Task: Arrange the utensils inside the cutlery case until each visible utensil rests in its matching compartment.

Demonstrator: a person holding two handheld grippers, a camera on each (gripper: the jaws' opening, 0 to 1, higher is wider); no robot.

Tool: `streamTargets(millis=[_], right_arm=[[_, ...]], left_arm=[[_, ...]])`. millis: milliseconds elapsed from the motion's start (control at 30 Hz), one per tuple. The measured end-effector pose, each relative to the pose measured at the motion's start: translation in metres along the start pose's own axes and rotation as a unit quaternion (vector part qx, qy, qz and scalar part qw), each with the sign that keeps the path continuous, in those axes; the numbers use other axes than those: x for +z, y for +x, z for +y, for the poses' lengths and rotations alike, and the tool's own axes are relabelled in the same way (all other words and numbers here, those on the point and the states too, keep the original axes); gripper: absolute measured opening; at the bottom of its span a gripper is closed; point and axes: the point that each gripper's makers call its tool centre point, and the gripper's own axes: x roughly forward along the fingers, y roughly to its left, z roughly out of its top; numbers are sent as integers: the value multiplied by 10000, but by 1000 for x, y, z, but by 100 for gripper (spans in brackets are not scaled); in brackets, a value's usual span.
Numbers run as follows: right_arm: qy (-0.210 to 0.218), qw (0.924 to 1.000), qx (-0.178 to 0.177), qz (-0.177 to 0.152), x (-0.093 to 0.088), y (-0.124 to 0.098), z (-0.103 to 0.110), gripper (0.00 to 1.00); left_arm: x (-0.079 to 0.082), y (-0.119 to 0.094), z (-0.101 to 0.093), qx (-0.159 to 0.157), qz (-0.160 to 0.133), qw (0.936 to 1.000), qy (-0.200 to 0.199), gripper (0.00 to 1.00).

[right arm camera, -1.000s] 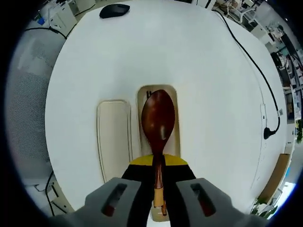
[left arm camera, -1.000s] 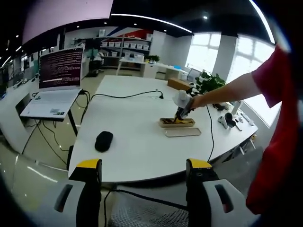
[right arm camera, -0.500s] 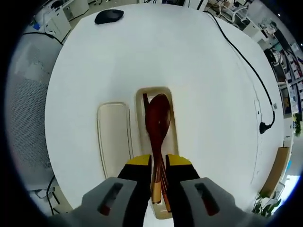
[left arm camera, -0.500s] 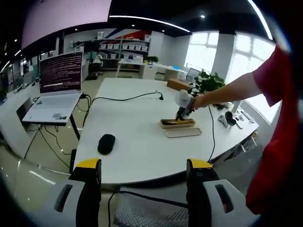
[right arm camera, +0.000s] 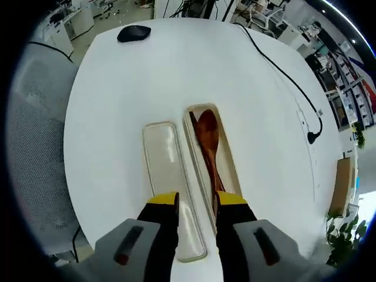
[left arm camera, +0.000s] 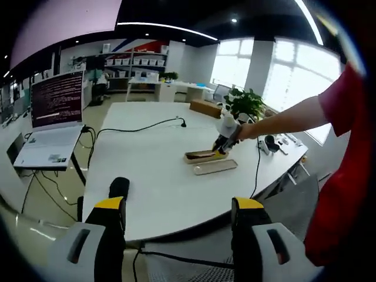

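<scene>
The wooden spoon (right arm camera: 209, 141) lies lengthwise inside the open cutlery case (right arm camera: 230, 170) on the white table (right arm camera: 117, 94), lid (right arm camera: 172, 176) just beside it, while the right gripper (right arm camera: 197, 202) hovers above with jaws spread and empty, and the left gripper (left arm camera: 176, 205) is likewise spread
</scene>
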Motion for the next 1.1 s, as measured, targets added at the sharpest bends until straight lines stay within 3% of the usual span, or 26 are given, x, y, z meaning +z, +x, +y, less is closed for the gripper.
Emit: streamTargets(millis=[300,567,733,867,967,1033,1100], right_arm=[[807,9960,-121,-377,-15,-38,34,29],[1163,9901,-371,-688,-19,-73,44,31],[1672,9752,-693,-1271,-10,-90,31,31],[1442,9776,-834,-1288,-18,-93,31,31],[1285,9785,-941,-1308,-25,-100,45,33],[1294,9778,-994,-1313,-31,-101,49,36],[1417,9758,-983,-1343,-37,-102,54,39]], left_arm=[[4,4,3,-167,-90,9997,166,75],[0,-1,6,124,-352,9993,-83,75],[-5,3,0,138,-192,9996,134,75],[-1,12,-3,167,-62,9992,370,75],[6,21,-7,176,-134,9986,488,75],[19,21,5,634,-450,9936,818,72],[23,28,-8,354,-489,9951,777,72]])
